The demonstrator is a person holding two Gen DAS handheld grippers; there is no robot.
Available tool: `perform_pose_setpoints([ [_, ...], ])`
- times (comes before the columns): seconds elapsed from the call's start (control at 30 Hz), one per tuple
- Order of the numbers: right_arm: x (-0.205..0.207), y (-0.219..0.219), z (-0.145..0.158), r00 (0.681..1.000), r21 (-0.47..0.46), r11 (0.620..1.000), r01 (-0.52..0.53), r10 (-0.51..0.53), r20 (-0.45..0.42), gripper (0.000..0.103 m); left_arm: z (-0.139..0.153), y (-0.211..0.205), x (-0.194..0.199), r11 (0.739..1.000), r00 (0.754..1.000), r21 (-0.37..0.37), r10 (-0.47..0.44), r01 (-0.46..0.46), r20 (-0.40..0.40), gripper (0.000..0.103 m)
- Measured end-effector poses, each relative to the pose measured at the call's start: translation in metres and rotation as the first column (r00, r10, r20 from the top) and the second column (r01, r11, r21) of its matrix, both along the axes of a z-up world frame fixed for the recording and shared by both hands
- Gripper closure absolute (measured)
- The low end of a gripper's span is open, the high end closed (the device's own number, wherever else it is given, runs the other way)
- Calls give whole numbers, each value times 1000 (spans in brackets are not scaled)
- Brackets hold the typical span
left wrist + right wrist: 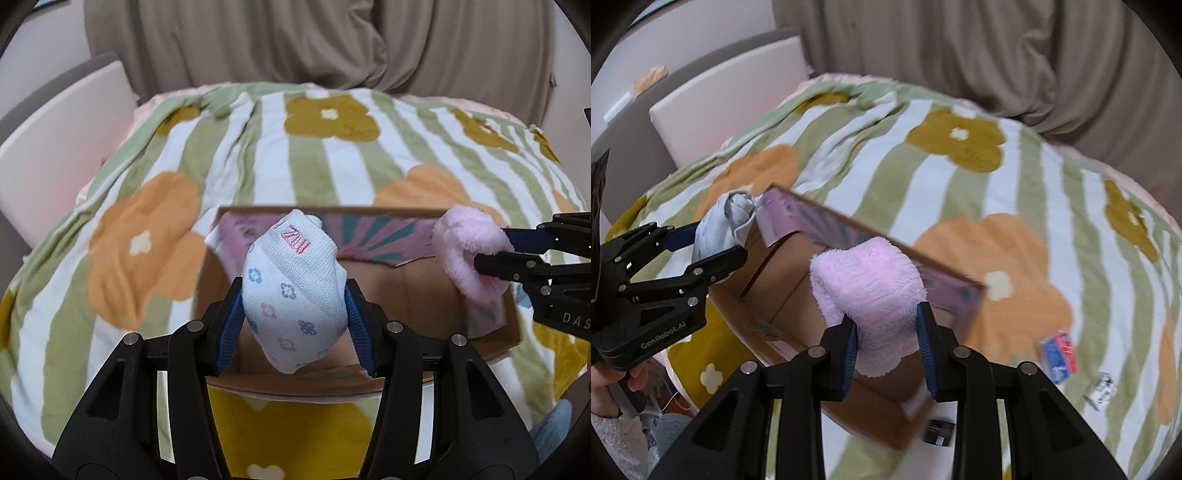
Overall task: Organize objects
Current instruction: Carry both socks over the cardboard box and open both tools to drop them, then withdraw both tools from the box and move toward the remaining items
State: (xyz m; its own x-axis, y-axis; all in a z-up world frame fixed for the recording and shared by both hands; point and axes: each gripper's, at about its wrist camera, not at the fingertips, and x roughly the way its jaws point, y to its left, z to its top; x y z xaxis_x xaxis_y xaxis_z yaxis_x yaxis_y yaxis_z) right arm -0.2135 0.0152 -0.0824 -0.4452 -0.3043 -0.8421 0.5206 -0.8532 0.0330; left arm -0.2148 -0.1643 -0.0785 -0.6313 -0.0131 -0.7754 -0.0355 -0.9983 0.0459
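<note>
Evidently both hands are at the carrying step, each with a rolled bundle brought over the open cardboard box (406, 295) that sits on the flower-patterned blanket (147, 184) spread over a bed. The left tongs (295, 314) are closed partway on a white sock bundle (291, 288) with small coloured flower marks; the blue pads press its two sides, and it hangs over the left part of the box's opening. The right tongs (888, 332) are squeezed tight on a fluffy pink sock bundle (868, 291), which bulges out ahead of the pads and sits above the box's interior, near its far wall with the pink printed lining. From the left wrist view the pink bundle hangs at the right end of the box; from the right wrist view the white one is at the box's left corner, just at the rim.

I judge the placing step comes next: each bundle wants lowering inside the walls before the pads let go. The white one looks closest to the rim, so it may need bringing further inward to avoid landing on the blanket. The box floor looks bare, leaving room for both side by side.
</note>
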Motion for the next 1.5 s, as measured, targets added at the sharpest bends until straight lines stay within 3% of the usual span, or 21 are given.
perform_pose_setpoints([
  [0.33,-11,-39,-48,994,46,998,-41,37,99,75,-55,-16,-13,1000,995,20,-23,21,97,55],
  [0.67,-27,-28,-57,992,42,999,-25,20,125,75,-60,6,-26,998,991,11,-68,67,117,54],
  [0.73,-31,-26,-58,989,33,999,-13,9,146,70,-58,10,-27,996,990,11,-93,92,109,43],
  [0.77,-34,-24,-60,986,35,999,-8,2,168,59,-57,13,-28,996,989,-4,-92,93,115,17],
  [0.8,-36,-23,-61,983,38,999,-6,-1,183,52,-57,13,-28,996,989,-20,-86,89,116,1],
  [0.83,-37,-22,-62,981,39,999,-7,-1,196,35,-54,15,-26,995,992,-41,-83,87,97,0],
  [0.87,-37,-19,-61,979,34,999,-6,-1,204,25,-53,16,-24,995,992,-44,-89,93,87,0],
  [1.0,-36,-8,-56,979,25,1000,14,-19,202,24,-50,16,-22,995,990,-8,-102,104,97,0],
  [1.5,-19,14,-35,983,-25,998,65,-59,176,24,-19,19,10,997,996,-6,-79,79,50,0],
])
